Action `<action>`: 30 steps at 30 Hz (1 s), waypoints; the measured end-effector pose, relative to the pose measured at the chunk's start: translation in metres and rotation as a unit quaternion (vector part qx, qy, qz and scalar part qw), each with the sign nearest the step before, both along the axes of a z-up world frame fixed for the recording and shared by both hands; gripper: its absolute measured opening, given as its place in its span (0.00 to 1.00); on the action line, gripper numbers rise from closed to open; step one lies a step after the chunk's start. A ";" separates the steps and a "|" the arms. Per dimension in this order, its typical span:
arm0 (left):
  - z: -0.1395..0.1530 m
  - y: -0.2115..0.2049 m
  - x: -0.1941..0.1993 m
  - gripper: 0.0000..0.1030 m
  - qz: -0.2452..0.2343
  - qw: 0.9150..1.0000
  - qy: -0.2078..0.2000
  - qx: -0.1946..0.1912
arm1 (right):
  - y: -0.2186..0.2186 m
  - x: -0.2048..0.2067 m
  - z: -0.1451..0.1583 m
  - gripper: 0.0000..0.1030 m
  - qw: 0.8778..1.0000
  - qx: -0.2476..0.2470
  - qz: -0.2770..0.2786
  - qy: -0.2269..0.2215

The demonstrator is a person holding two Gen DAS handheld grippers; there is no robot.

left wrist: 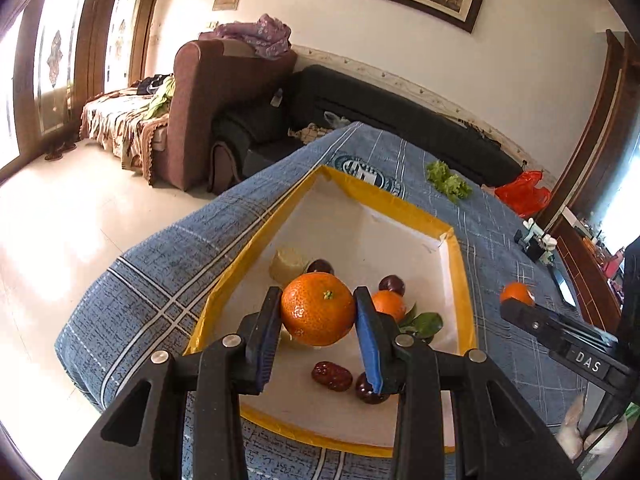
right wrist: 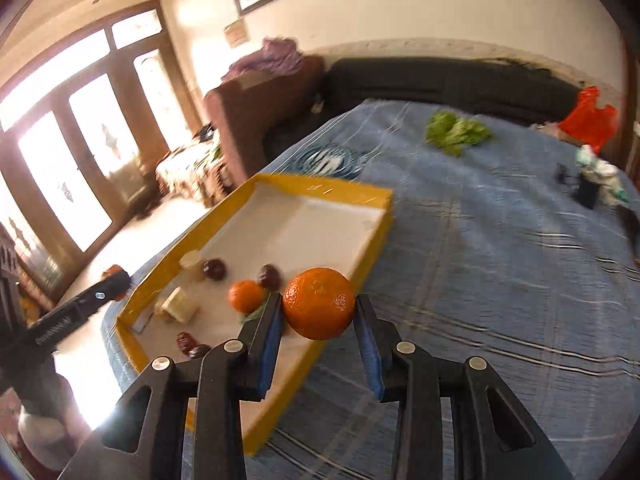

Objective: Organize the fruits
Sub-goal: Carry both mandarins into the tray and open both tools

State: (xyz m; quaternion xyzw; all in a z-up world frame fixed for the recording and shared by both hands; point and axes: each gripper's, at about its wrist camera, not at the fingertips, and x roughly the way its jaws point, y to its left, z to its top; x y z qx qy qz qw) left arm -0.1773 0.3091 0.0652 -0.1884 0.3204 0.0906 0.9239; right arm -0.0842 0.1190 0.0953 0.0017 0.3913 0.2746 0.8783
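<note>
My left gripper [left wrist: 318, 312] is shut on an orange tangerine [left wrist: 317, 309] and hangs over the yellow-rimmed white tray [left wrist: 404, 236]. In the tray lie a smaller tangerine with leaves [left wrist: 389, 305], several dark red dates [left wrist: 331, 375] and a pale chunk [left wrist: 289, 264]. My right gripper [right wrist: 318, 308] is shut on a second tangerine [right wrist: 319, 303], held above the tray's [right wrist: 340, 194] right rim. The right gripper also shows in the left wrist view at the right, with its tangerine [left wrist: 517, 294]. The left gripper's fingers [right wrist: 114, 282] show in the right wrist view at the left.
The tray rests on a blue plaid cloth [right wrist: 480, 260]. Green lettuce [right wrist: 456, 130] lies at the cloth's far side, a red plastic bag [right wrist: 588, 118] beyond it. A small dark gadget [right wrist: 588, 188] stands near the right edge. Sofas and glass doors are behind.
</note>
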 end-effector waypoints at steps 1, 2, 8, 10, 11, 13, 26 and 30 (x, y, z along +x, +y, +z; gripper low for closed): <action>-0.004 0.000 0.003 0.33 -0.002 1.000 0.004 -0.004 | 0.010 0.003 -0.003 0.39 1.000 -0.005 0.008 0.004; -0.008 0.001 0.006 0.33 -0.007 1.000 0.009 -0.015 | 0.019 0.008 -0.006 0.39 1.000 -0.008 0.017 0.008; -0.024 -0.009 0.028 0.33 -0.048 0.997 0.023 -0.052 | 0.065 0.041 -0.024 0.39 0.997 -0.026 0.055 0.040; -0.027 -0.010 0.036 0.33 -0.051 0.997 0.027 -0.050 | 0.077 0.056 -0.031 0.39 0.996 -0.040 0.058 0.046; -0.028 -0.009 0.039 0.33 -0.052 0.997 0.028 -0.052 | 0.080 0.060 -0.033 0.39 0.996 -0.047 0.055 0.046; -0.030 -0.008 0.046 0.33 -0.055 0.997 0.030 -0.051 | 0.085 0.073 -0.040 0.39 0.996 -0.061 0.050 0.050; -0.036 -0.019 0.068 0.40 -0.073 0.996 0.038 -0.035 | 0.085 0.113 -0.063 0.38 0.993 -0.075 0.027 0.085; -0.029 -0.017 0.062 0.60 -0.063 0.997 0.028 -0.028 | 0.084 0.110 -0.058 0.39 0.994 -0.069 0.027 0.075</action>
